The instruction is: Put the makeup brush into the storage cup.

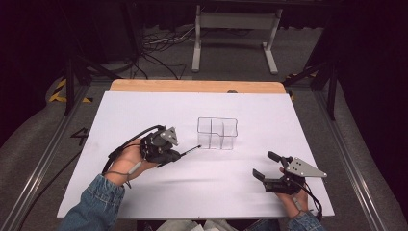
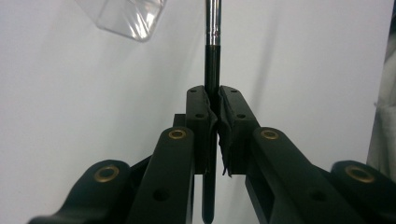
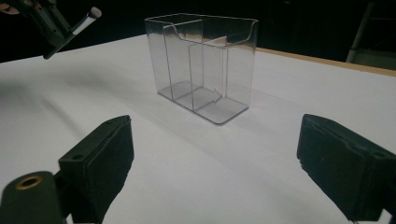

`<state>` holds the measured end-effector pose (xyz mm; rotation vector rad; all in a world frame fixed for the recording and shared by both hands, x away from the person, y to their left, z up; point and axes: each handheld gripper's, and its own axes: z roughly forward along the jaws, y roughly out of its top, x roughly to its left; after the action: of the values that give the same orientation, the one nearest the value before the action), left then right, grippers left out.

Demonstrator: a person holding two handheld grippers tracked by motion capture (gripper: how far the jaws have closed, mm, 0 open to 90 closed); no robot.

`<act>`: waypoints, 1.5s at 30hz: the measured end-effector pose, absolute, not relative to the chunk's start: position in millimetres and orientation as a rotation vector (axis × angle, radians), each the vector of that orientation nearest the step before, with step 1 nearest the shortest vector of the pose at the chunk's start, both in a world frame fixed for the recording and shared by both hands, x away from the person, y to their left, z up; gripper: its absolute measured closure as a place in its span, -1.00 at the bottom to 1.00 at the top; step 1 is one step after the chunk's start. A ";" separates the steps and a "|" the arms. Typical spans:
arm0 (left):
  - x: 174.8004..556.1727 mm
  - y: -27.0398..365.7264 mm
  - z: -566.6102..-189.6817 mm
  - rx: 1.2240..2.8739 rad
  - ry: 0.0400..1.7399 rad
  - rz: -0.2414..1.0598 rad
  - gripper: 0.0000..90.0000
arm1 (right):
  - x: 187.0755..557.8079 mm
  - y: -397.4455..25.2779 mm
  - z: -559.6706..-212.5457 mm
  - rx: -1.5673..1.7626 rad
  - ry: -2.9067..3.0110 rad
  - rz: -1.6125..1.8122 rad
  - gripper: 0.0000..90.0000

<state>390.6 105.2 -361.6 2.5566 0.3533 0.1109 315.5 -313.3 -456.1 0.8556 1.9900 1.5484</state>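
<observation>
Under both tongs: the table (image 1: 144, 103), covered by a white sheet, with a bare wooden strip along its far edge.
Clear organiser (image 1: 217, 133): an upright see-through plastic box with inner dividers, standing on the white sheet ahead of both tongs, nearer the left gripper than the right; in the right gripper view (image 3: 203, 65) it stands straight ahead between that tool's two jaws and beyond them.
Left gripper (image 1: 179, 155): held in the person's left hand (image 1: 129, 161), off the organiser's near left corner and aimed toward it; its jaws are pressed together on a pen.
Right gripper (image 1: 265, 165): held in the person's right hand (image 1: 293, 199), well apart from the left gripper and set back from the organiser on its right; its jaws are spread wide with only white sheet between them, as the right gripper view shows.
Pen (image 1: 190, 150): a slim black stick with a silver band, pinched between the left pads (image 2: 200, 109) and sticking out past them toward the organiser; in the left gripper view (image 2: 212, 60) it runs straight up the middle, a corner of the clear box just to its upper left. Its light tip (image 3: 95, 11) lies short of the organiser, not touching it.
</observation>
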 end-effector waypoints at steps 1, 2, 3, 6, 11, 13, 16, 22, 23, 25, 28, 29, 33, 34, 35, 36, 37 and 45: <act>389.9 106.9 -360.9 2.537 0.355 0.107 0.85 | 315.3 -313.1 -456.0 0.859 1.989 1.549 -0.78; 389.0 108.8 -360.1 2.511 0.355 0.106 0.85 | 315.2 -312.9 -456.0 0.860 1.988 1.549 -0.80; 387.0 111.1 -359.0 2.479 0.358 0.108 0.85 | 315.1 -312.6 -456.0 0.863 1.988 1.549 -0.81; 384.6 113.5 -357.8 2.434 0.356 0.099 0.85 | 315.0 -311.8 -455.8 0.860 1.987 1.548 -0.84; 381.7 117.4 -355.6 2.340 0.339 0.111 0.85 | 315.3 -310.6 -455.5 0.859 1.995 1.534 -0.88; 381.3 118.6 -355.7 2.315 0.332 0.100 0.85 | 315.6 -310.6 -455.5 0.866 2.002 1.533 -0.88; 381.4 121.1 -358.6 2.266 0.329 0.086 0.85 | 315.5 -311.2 -454.8 0.866 1.995 1.542 -0.87; 379.3 123.6 -361.6 2.162 0.333 0.080 0.85 | 314.5 -310.1 -453.0 0.862 2.000 1.549 -0.87; 379.0 123.8 -361.9 2.147 0.327 0.073 0.85 | 314.1 -310.0 -452.4 0.859 2.001 1.547 -0.88; 378.7 123.9 -363.6 2.116 0.299 0.056 0.85 | 313.6 -310.2 -451.4 0.858 1.997 1.558 -0.88; 378.3 123.8 -367.7 2.069 0.296 0.051 0.85 | 313.2 -310.9 -449.5 0.849 2.009 1.580 -0.84; 378.1 123.9 -368.7 2.050 0.296 0.050 0.85 | 312.7 -311.0 -447.9 0.844 2.018 1.588 -0.83; 376.4 124.1 -370.2 1.978 0.294 0.066 0.85 | 311.3 -310.2 -442.1 0.831 2.038 1.598 -0.78; 376.1 123.6 -370.8 1.957 0.284 0.068 0.85 | 311.3 -309.4 -440.9 0.827 2.042 1.604 -0.78; 375.7 123.1 -371.3 1.945 0.271 0.070 0.85 | 311.1 -308.3 -439.9 0.825 2.046 1.615 -0.77; 374.7 122.2 -372.2 1.932 0.255 0.082 0.85 | 311.0 -307.7 -439.4 0.822 2.049 1.620 -0.75; 374.6 121.7 -373.0 1.923 0.248 0.083 0.85 | 310.6 -306.8 -438.8 0.823 2.055 1.626 -0.75; 374.2 120.2 -380.0 1.821 0.240 0.085 0.85 | 308.5 -301.9 -432.7 0.805 2.050 1.663 -0.61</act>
<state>374.2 120.2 -380.0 1.8207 0.2396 0.0846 308.5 -301.9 -432.7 0.8053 2.0501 1.6630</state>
